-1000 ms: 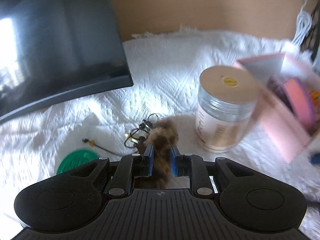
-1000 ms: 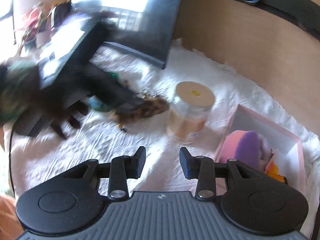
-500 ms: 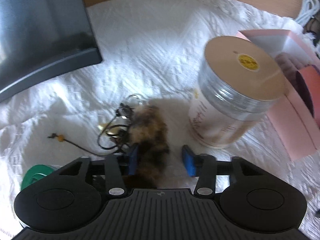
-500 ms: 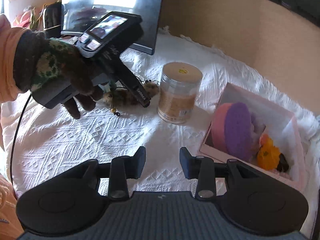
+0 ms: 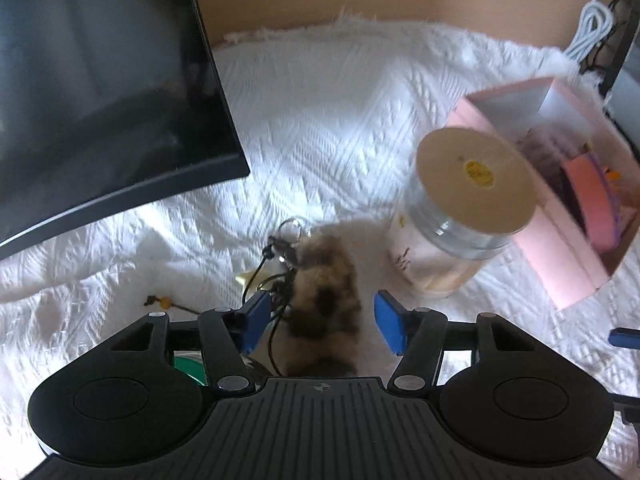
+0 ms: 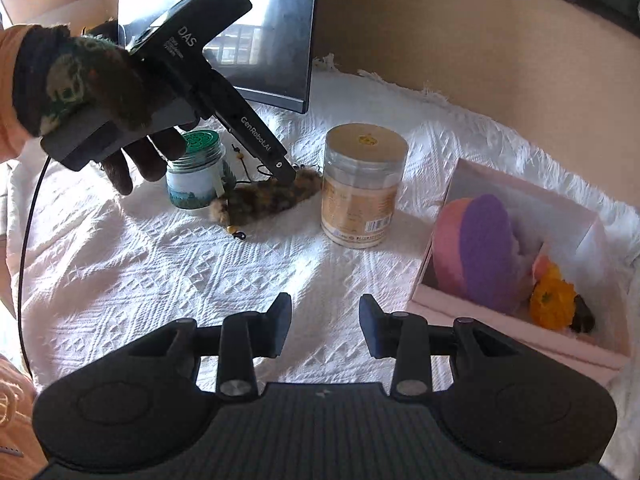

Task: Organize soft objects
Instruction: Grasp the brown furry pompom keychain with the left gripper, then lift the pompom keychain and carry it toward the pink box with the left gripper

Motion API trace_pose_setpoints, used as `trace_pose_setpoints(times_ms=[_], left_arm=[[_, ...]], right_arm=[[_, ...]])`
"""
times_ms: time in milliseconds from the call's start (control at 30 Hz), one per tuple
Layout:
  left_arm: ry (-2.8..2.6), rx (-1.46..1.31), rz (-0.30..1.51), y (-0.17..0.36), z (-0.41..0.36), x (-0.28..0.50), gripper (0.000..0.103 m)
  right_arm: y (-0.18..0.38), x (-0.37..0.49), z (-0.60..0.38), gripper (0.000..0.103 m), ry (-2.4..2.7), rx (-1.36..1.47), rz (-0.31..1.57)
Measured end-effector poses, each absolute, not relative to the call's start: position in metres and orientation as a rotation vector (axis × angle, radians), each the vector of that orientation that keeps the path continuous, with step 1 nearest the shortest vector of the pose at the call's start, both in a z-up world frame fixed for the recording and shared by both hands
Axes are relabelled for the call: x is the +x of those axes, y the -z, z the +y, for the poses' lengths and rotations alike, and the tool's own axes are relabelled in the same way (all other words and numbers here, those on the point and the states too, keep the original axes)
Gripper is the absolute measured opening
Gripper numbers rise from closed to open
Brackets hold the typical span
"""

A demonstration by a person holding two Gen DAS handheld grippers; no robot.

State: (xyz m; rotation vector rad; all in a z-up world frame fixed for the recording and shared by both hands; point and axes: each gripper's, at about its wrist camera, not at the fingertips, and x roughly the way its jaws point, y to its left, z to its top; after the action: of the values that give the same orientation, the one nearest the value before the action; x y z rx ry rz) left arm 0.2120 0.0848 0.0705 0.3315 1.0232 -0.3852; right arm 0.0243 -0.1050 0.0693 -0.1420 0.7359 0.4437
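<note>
A brown mottled furry keychain [image 5: 324, 292] with rings and cords lies on the white cloth [image 5: 340, 128] beside a tan-lidded jar [image 5: 460, 208]. My left gripper [image 5: 322, 322] points down over it. Its jaws are opening, the fur lies between the blue pads [image 5: 256, 320], and neither pad presses on it. In the right wrist view a gloved hand [image 6: 80, 92] holds the left gripper [image 6: 286, 174] with its tip at the furry keychain [image 6: 272, 198]. My right gripper [image 6: 325, 330] hangs open over bare cloth with nothing between its fingers. The pink box [image 6: 512, 184] at the right holds a pink-and-purple plush [image 6: 476, 248] and an orange plush [image 6: 554, 300].
The tan-lidded jar [image 6: 362, 192] stands between the keychain and the pink box [image 5: 560, 264]. A small green-lidded jar [image 6: 196, 176] sits left of the keychain. A dark monitor [image 5: 100, 80] stands at the back left. A white cable [image 5: 592, 20] hangs at the far right.
The left gripper was shut on the furry keychain a second ago. Its jaws have spread wide and the keychain now lies free on the cloth. The right gripper keeps the same opening.
</note>
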Motion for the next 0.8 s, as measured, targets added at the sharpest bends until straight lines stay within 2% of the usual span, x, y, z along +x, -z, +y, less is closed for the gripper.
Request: trace_pose_setpoints(times_ms=[267,300,333,467,567,600,633,800], left_arm=[[0.273,0.375,1.084,-0.033,0.065,0.238,0.063],[0.269,0.378,1.099,-0.03,0.064,0.241,0.064],[0.267,0.388,1.104,-0.027,0.062,0.242,0.07],[0.266,0.334,1.098,-0.027,0.069,0.246,0.069],[0.243,0.349,1.072,-0.028,0.07,0.238,0.055],[0.228,0.344,1.066,-0.03,0.072,0.235,0.04],[0.208,0.338,1.055,-0.034,0.073,0.232,0.014],[0.248,0.269,0.878,-0.09,0.09,0.186,0.014]], right_arm=[[-0.067,0.02,-0.103,0.037,-0.456,-0.132,0.753],[-0.067,0.019,-0.104,0.037,-0.454,-0.132,0.756],[-0.067,0.019,-0.105,0.037,-0.452,-0.131,0.76],[-0.066,0.016,-0.112,0.037,-0.436,-0.12,0.764],[-0.072,0.017,-0.117,0.037,-0.421,-0.124,0.733],[-0.076,0.018,-0.119,0.037,-0.415,-0.122,0.717],[-0.081,0.021,-0.121,0.037,-0.409,-0.114,0.698],[-0.12,0.041,-0.129,0.037,-0.402,-0.114,0.572]])
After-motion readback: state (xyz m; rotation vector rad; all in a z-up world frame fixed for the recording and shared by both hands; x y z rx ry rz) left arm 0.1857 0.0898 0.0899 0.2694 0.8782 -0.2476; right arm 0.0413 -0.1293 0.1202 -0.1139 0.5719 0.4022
